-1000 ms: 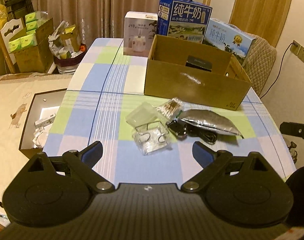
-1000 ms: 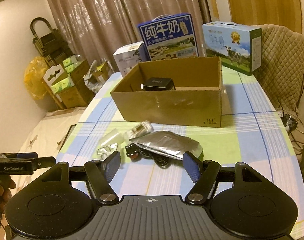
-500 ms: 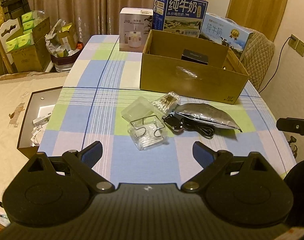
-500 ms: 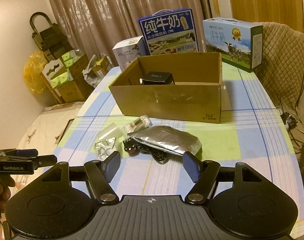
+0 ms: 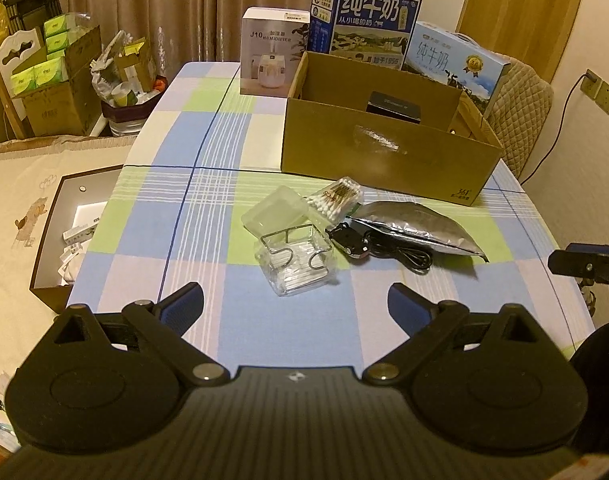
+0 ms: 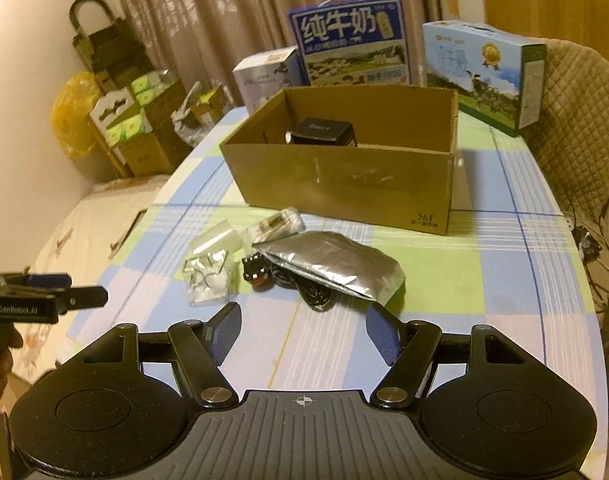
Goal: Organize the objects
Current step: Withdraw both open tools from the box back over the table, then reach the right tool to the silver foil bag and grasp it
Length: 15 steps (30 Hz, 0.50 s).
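Observation:
An open cardboard box (image 5: 388, 160) (image 6: 344, 184) stands on the checked tablecloth with a black box (image 5: 394, 106) (image 6: 324, 132) inside. In front of it lie a clear case with a wire clip (image 5: 296, 262) (image 6: 208, 276), a pale plastic lid (image 5: 274, 212) (image 6: 218, 242), a pack of cotton swabs (image 5: 336, 198) (image 6: 276, 226), a silver foil pouch (image 5: 416, 226) (image 6: 336, 264) and a black cable with plug (image 5: 380, 250) (image 6: 288, 280). My left gripper (image 5: 296, 312) hovers open short of the clear case. My right gripper (image 6: 302, 334) is open, near the cable and pouch, holding nothing.
Behind the cardboard box stand a white humidifier box (image 5: 270, 54), a dark blue milk carton (image 5: 362, 16) and a light blue milk carton (image 5: 452, 62). A quilted chair (image 6: 584, 120) is at the right. Left of the table lie a dark tray (image 5: 70, 232) and stacked cartons (image 5: 48, 84).
The left view has drawn back and steadied, so the items sit further ahead. The right gripper has rolled, tilting its view, and the items now lie closer to its fingers.

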Motion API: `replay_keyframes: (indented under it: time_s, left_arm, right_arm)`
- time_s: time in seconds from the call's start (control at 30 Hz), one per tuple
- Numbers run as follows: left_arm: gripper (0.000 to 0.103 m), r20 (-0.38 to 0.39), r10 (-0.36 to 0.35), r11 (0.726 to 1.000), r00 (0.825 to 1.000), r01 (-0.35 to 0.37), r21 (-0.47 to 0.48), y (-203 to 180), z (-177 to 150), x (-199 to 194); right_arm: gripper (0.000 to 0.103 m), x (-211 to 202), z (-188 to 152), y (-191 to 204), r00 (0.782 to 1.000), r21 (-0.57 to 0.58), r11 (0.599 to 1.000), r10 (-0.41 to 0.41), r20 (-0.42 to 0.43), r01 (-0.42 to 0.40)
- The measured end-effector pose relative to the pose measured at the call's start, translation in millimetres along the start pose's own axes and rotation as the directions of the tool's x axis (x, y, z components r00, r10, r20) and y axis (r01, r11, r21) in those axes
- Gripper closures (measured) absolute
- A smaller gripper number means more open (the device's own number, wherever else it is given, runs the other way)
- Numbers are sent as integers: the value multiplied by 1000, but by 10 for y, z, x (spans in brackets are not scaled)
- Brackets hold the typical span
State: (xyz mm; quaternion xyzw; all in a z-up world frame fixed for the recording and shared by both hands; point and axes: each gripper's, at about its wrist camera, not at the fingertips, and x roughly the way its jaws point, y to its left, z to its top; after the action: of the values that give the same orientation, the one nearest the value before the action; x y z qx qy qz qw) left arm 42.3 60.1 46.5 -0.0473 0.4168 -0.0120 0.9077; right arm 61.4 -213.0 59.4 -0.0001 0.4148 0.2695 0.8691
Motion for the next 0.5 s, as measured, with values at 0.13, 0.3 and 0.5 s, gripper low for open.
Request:
replay_keyframes:
  time_s: [0.13,0.3,0.5]
  left_arm:
    - [6,-9,0,1000,1000,0,3,-2,12,71]
    - [6,-15,2,1000,1000,-2,8,-9,57,189]
    - [6,-34,4,1000,999,-4,12,-8,139,420]
  right_arm:
    - [37,124,57,12,999,-80,997,-14,-30,11]
    - [37,304,194,-3,999,-160,987,2,-52,-10]
    - [37,616,341,-85,995,-228,973,15,-101,-38]
